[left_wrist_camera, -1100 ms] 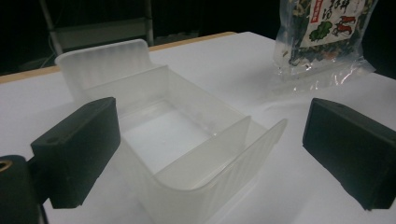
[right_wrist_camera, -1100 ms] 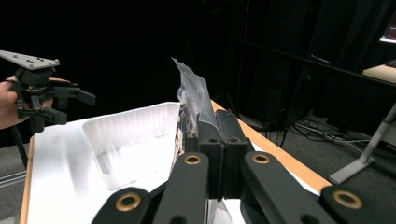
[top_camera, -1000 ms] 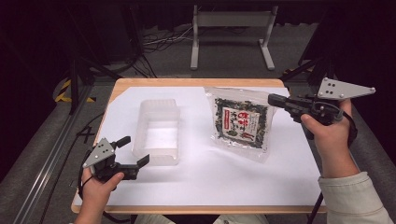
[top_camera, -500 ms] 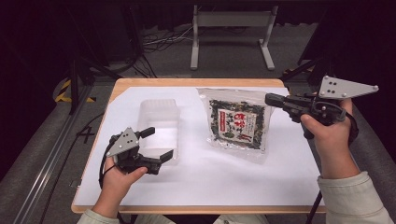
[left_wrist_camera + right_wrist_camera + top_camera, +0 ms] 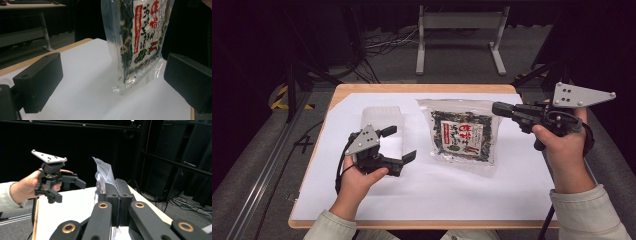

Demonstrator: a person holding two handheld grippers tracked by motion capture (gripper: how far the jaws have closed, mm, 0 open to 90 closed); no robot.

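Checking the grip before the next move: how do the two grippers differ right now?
The right gripper is shut on the seaweed packet, pinching its edge; the left gripper is open with nothing between its jaws. The right is at the packet, the left short of it, near the clear container. Both are hand-held.

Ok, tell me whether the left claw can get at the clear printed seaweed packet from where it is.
Probably yes: the left claw is open and faces the clear printed seaweed packet, with bare white sheet between them.
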